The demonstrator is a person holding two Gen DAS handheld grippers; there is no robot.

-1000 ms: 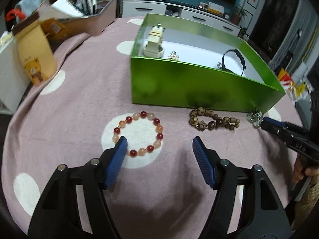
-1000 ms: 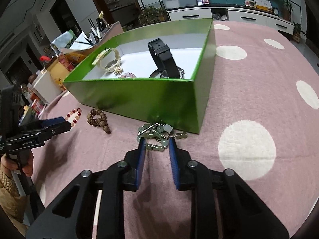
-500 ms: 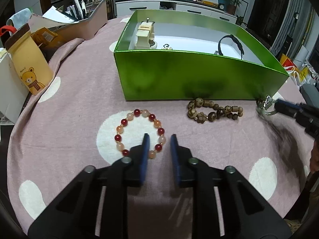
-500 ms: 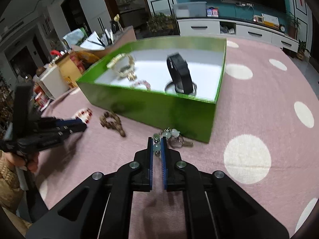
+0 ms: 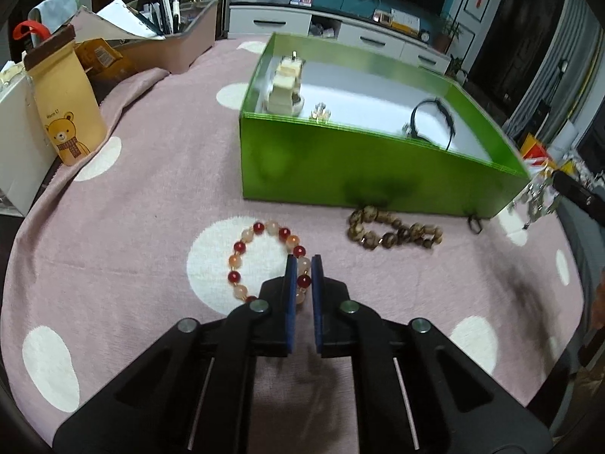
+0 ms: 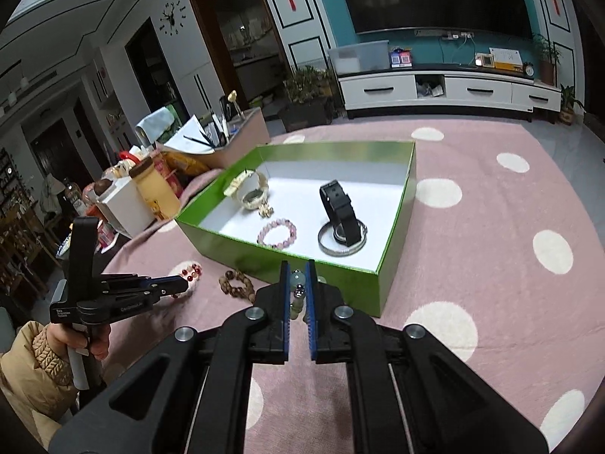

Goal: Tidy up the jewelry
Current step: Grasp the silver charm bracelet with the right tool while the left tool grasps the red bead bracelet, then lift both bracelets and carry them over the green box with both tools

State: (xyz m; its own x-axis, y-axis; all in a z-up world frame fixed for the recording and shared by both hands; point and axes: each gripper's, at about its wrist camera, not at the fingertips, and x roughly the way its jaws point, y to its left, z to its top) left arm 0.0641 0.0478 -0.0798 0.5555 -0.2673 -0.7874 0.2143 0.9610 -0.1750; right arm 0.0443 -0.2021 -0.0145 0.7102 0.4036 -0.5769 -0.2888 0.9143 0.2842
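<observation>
My left gripper (image 5: 301,261) is shut on the near side of a red and peach bead bracelet (image 5: 261,259) that lies on a white dot of the pink cloth. My right gripper (image 6: 296,269) is shut on a pale green jade bracelet (image 6: 297,283) and holds it lifted, just before the near wall of the green box (image 6: 280,257). The box also shows in the left wrist view (image 5: 340,166). A brown wooden bead bracelet (image 5: 393,232) lies in front of the box. The lifted jade piece hangs at the far right in the left wrist view (image 5: 537,200).
Inside the box lie a cream watch (image 6: 249,189), a pink bead bracelet (image 6: 276,231), a black watch (image 6: 338,208) and a silver bangle (image 6: 340,244). A bear-print paper bag (image 5: 64,106) and a cluttered tray (image 5: 159,38) stand at the left.
Both grippers have closed. The left one shut on the red bead bracelet. The right one shut on the jade bracelet and raised it off the cloth.
</observation>
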